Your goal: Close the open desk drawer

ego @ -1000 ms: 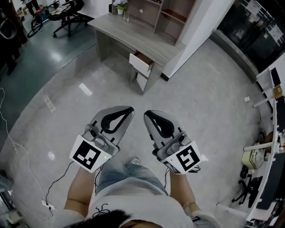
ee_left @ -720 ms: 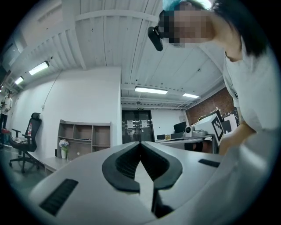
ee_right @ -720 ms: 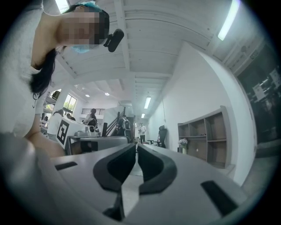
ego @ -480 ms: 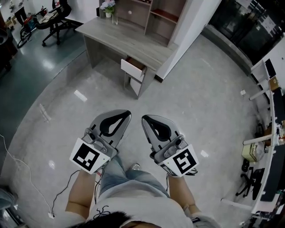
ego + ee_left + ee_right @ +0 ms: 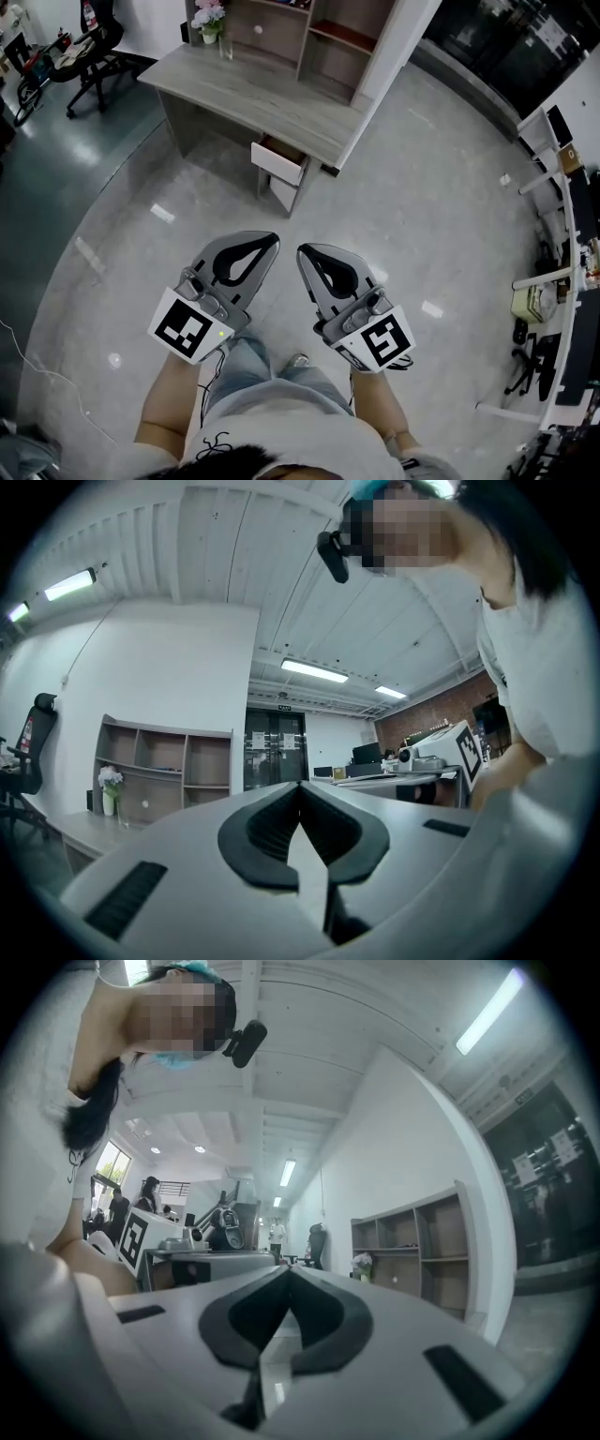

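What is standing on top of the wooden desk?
A vase of flowers and a clear glass beside it stand at the far corner of the desk. The rest looks bare; the spot behind the vase is covered.

The open drawer [image 5: 278, 159] is too small in the head view to show its contents, and the desk [image 5: 253, 89] top covers its rear part. The shelf unit [image 5: 323, 37] and office chair [image 5: 89, 47] are cut by the top edge. The hands holding the left gripper [image 5: 272, 237] and right gripper [image 5: 302, 251] lie hidden beneath the 2 marker cubes
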`<state>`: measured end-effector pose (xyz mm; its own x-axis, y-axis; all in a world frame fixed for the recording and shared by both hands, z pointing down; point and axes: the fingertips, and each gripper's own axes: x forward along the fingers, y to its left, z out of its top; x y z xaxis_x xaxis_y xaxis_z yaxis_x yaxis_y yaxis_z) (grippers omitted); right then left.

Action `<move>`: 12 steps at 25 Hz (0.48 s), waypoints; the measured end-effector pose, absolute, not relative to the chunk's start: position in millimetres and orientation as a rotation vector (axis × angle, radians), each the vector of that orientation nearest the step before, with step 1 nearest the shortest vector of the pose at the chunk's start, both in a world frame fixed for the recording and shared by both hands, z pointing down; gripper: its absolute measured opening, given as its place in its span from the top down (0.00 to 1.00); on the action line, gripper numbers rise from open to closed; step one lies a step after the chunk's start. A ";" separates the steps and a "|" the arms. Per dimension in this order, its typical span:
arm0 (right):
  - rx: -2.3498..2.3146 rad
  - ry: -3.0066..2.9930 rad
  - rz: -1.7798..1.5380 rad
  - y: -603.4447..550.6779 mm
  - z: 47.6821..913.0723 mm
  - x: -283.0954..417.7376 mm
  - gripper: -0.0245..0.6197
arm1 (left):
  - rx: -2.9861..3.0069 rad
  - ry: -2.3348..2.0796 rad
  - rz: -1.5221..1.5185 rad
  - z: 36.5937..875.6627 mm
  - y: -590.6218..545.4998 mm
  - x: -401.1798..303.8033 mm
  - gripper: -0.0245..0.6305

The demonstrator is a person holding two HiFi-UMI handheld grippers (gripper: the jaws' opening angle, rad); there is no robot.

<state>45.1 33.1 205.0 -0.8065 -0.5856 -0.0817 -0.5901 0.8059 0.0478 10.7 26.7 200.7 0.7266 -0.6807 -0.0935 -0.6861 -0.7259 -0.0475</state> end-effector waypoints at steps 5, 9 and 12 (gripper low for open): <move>-0.996 2.909 0.102 -0.7 208.5 15.0 0.95 | -2.872 1.053 0.068 207.6 -5.8 -14.9 0.95; -1.047 2.883 0.094 -21.0 208.7 -5.1 0.95 | -2.904 0.991 0.048 212.0 -24.9 -34.3 0.95; -1.092 2.866 0.093 -34.1 209.8 -15.1 0.95 | -2.921 0.939 0.037 213.9 -36.4 -43.9 0.95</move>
